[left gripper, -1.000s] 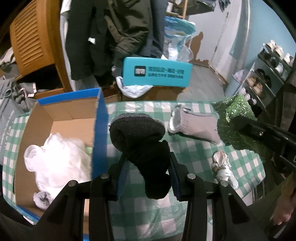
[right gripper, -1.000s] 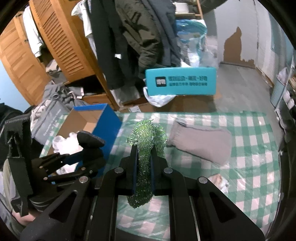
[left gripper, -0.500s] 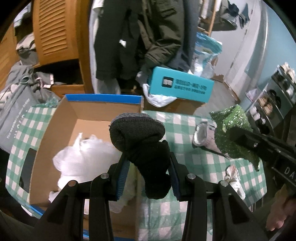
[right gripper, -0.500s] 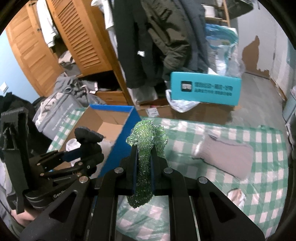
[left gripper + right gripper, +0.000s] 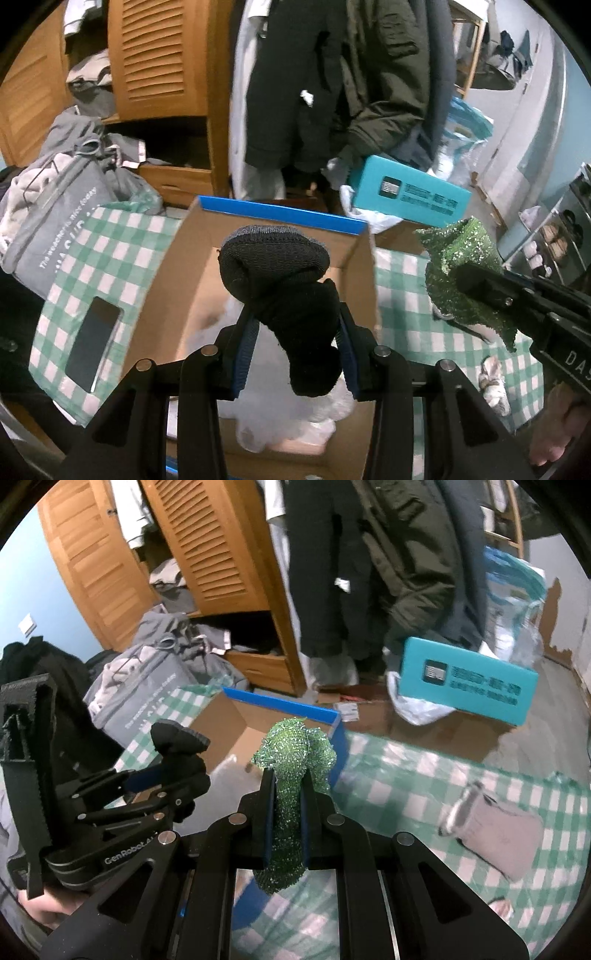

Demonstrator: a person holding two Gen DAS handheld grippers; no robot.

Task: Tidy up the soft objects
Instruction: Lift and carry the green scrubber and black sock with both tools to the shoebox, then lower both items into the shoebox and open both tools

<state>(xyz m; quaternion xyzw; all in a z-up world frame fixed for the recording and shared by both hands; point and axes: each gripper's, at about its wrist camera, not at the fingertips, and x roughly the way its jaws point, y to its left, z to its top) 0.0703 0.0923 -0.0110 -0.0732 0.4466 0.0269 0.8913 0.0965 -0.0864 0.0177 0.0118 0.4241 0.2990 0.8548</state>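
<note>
We have the left claw (image 5: 295,332) pinching a dark sock (image 5: 288,280) right over the open cardboard box (image 5: 258,218), while the right claw (image 5: 286,805) pinches a green glittery cloth (image 5: 291,760) near the box's right wall. Next, we judge, both should spread above the opening (a grey sock (image 5: 495,834) waits on the tabletop (image 5: 424,775)).

Black tongs (image 5: 295,354), blue pads (image 5: 246,350), silver screws.
</note>
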